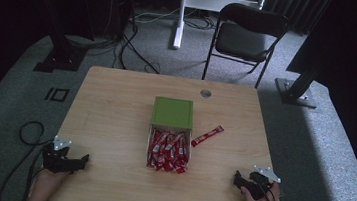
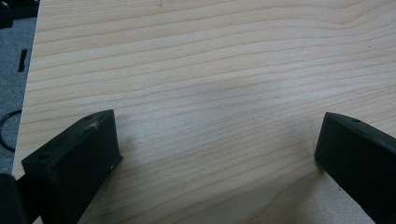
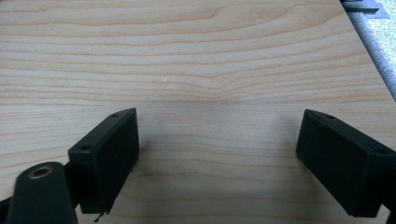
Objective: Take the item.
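A green box (image 1: 172, 112) sits at the middle of the wooden table (image 1: 115, 109). The open part on its near side is full of several red packets (image 1: 168, 152). One more red packet (image 1: 207, 135) lies loose on the table just right of the box. My left gripper (image 1: 79, 161) rests near the front left corner, held by a hand. In its own view the left gripper (image 2: 217, 144) stands open over bare wood. My right gripper (image 1: 239, 180) rests near the front right corner. It is also open over bare wood in the right gripper view (image 3: 217, 149).
A round grommet hole (image 1: 206, 93) marks the table's far edge. Behind the table stand a black folding chair (image 1: 246, 34) and a white stand (image 1: 180, 15). Black frame feet (image 1: 57, 60) (image 1: 293, 92) flank it. A cable loop (image 1: 30, 130) lies on the floor at the left.
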Demonstrator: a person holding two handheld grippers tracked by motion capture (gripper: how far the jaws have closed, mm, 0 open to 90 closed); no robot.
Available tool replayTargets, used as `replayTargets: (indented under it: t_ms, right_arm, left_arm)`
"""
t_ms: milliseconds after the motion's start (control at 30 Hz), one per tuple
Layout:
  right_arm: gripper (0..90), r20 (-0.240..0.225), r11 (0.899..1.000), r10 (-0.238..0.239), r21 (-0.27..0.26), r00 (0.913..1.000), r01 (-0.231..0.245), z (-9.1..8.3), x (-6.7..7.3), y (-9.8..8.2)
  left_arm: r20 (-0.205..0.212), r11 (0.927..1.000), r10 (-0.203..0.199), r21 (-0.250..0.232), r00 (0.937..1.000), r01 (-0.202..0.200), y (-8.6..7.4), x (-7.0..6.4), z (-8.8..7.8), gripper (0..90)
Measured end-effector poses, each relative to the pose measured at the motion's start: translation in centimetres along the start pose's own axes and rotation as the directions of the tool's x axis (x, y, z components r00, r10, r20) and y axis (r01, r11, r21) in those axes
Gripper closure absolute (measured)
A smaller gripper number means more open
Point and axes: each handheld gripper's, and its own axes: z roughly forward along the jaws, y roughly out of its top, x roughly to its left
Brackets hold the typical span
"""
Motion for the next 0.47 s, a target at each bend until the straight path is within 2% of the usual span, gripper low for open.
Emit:
replayTargets:
  t_ms: [467]
  right_arm:
    - [11.9, -0.004, 1.000, -0.002, 0.002, 1.0000, 0.002, 0.02, 0.01, 0.00]
  left_arm:
    - [0.002, 1.0000, 0.001, -0.001, 1.0000, -0.001, -0.02, -0.01, -0.01, 0.7]
